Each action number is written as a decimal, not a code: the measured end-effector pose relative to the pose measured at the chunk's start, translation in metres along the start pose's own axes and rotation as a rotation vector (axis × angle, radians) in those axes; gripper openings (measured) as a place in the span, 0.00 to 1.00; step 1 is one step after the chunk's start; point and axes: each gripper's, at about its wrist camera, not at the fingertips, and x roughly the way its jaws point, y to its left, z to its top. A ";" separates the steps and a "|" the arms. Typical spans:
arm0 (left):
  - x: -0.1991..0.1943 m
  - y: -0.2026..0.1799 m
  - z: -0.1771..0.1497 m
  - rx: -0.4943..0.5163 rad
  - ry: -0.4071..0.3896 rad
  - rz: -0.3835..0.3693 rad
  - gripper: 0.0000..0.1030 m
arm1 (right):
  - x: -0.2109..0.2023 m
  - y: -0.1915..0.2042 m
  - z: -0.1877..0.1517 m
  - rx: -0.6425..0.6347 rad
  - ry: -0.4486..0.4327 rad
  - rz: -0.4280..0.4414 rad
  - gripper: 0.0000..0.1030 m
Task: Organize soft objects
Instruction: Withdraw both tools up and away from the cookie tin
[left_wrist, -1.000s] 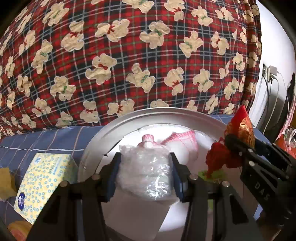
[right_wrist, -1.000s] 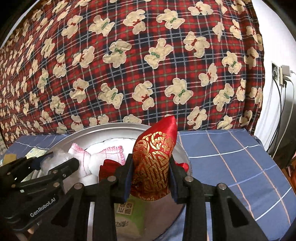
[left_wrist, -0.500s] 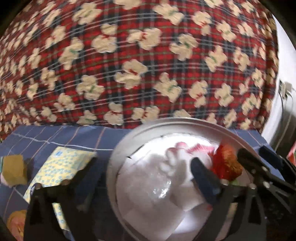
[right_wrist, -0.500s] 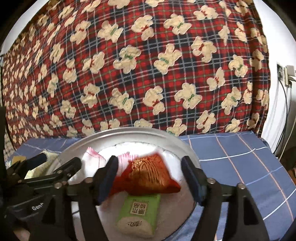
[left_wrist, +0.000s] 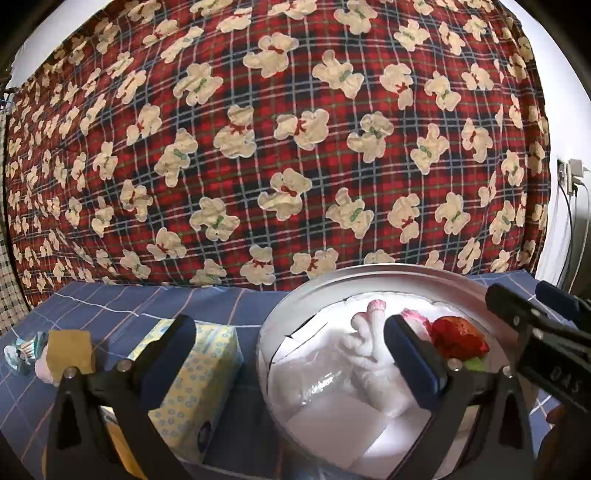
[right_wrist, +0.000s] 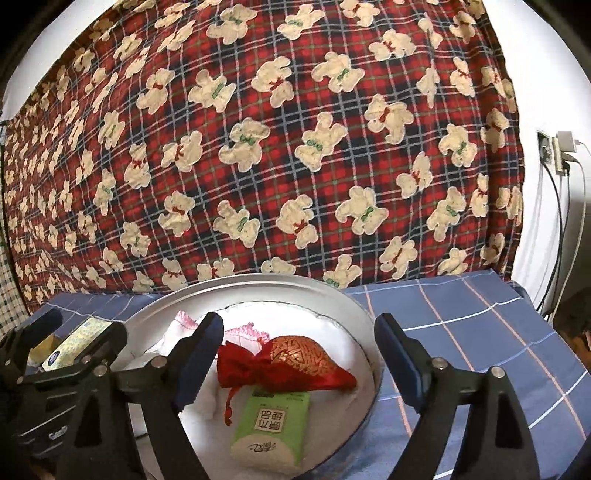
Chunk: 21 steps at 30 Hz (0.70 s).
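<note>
Both hand-held grippers, left (left_wrist: 288, 356) and right (right_wrist: 299, 356), hang with jaws apart and empty over the round metal basin (right_wrist: 243, 286), where the red pouch (right_wrist: 291, 363) lies on the green tissue pack (right_wrist: 271, 430). The drop-off looks done; next likely comes the yellow tissue pack (left_wrist: 195, 380) on the bed beside the basin, needing a wide grasp.

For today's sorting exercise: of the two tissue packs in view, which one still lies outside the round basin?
The yellow dotted tissue pack, lying on the blue checked cloth left of the basin. The green tissue pack already lies inside, under the red pouch.
</note>
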 end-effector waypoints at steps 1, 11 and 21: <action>-0.002 -0.001 -0.001 0.007 -0.004 0.001 1.00 | -0.001 -0.001 0.000 0.002 -0.003 -0.004 0.83; -0.021 -0.009 -0.011 0.087 -0.034 -0.046 1.00 | -0.029 -0.008 -0.006 0.011 -0.118 -0.094 0.83; -0.048 -0.004 -0.022 0.133 -0.039 -0.132 1.00 | -0.043 0.004 -0.016 0.035 -0.105 -0.188 0.83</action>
